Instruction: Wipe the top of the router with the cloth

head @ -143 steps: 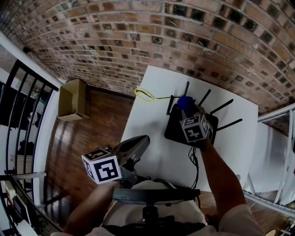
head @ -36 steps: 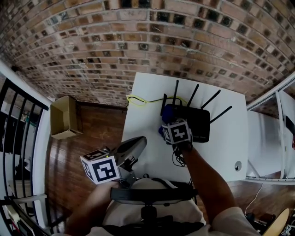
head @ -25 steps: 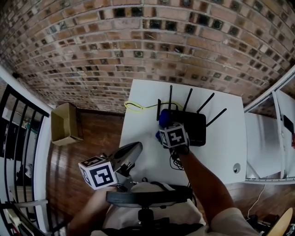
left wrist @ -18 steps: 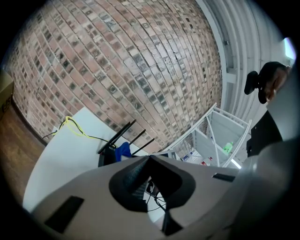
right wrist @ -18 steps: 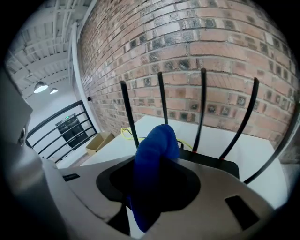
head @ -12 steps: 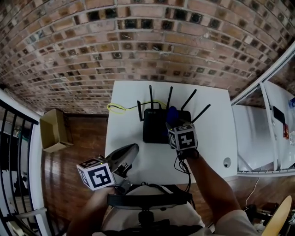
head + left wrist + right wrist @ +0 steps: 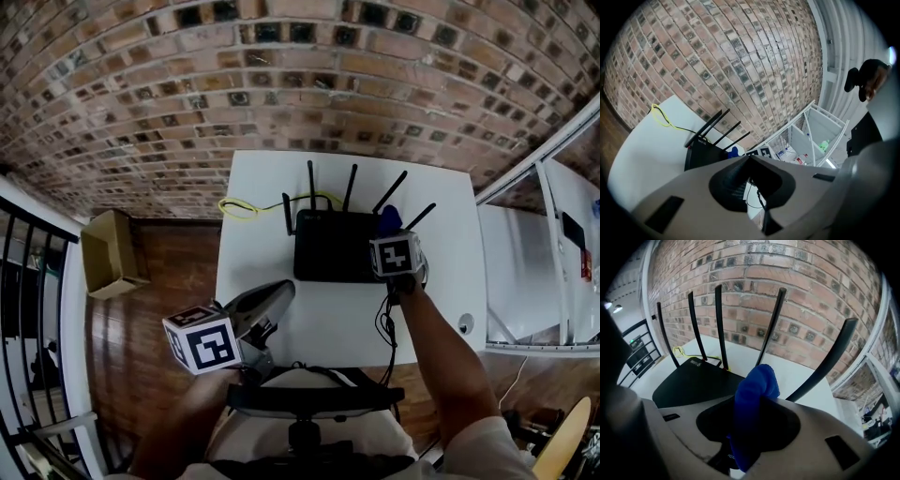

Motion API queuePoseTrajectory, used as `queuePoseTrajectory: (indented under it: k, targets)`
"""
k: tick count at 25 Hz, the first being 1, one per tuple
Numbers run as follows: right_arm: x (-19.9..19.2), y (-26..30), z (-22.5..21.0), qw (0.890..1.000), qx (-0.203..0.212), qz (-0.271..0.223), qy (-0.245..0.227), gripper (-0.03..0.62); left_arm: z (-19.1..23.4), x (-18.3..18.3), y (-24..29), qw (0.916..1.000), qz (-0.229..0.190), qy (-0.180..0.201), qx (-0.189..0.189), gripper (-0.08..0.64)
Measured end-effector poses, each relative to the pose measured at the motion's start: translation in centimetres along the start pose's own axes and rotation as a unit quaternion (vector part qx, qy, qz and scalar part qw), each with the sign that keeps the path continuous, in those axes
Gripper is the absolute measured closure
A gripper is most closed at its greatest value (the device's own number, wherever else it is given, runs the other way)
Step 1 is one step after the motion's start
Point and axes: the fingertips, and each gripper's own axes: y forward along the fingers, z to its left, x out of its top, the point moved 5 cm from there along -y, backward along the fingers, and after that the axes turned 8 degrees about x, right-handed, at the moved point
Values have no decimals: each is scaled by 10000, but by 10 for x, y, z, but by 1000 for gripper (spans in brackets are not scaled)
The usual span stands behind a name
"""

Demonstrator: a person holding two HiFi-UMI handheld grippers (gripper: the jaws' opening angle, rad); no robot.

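Brick wall (image 7: pixel 281 75) fills the far side of my view. Below it the white table (image 7: pixel 248 253) carries the black router (image 7: pixel 333 248), antennas upright. My right gripper (image 7: pixel 751 414) pinches the blue cloth (image 7: pixel 755 387) at the router's far right corner, among the antennas. My left gripper (image 7: pixel 274 294) hangs over the table's near left corner, jaws pressed together on nothing.

Router (image 7: pixel 334 249) on table (image 7: pixel 255 272), cloth (image 7: pixel 389 221) at its right rear corner
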Motion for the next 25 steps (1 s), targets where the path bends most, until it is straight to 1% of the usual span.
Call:
queuePoseTrajectory:
  k: [3,6,9,12,17,25]
  targets:
    - [-12,15,0,9992,-113,373,98,442,9,-2,-3,10000,58,-48,65,535]
    - [-13,30,-6,9991,-92,278,308,442,14,2,-8,9999,-56,-65,57,535]
    - [-6,30,-3,9993,-77,221,275,442,21,2,-15,9998,-37,-95,156,535]
    - [-9,32,0,9991,-119,282,285,442,25,3,-20,9999,-97,-85,85,535]
    - [-5,34,24,9994,227,262,75,442,26,4,-24,9999,-73,-98,34,535]
    - [8,40,57,9980,528,294,-181,442,33,7,-35,9998,-113,-123,52,535]
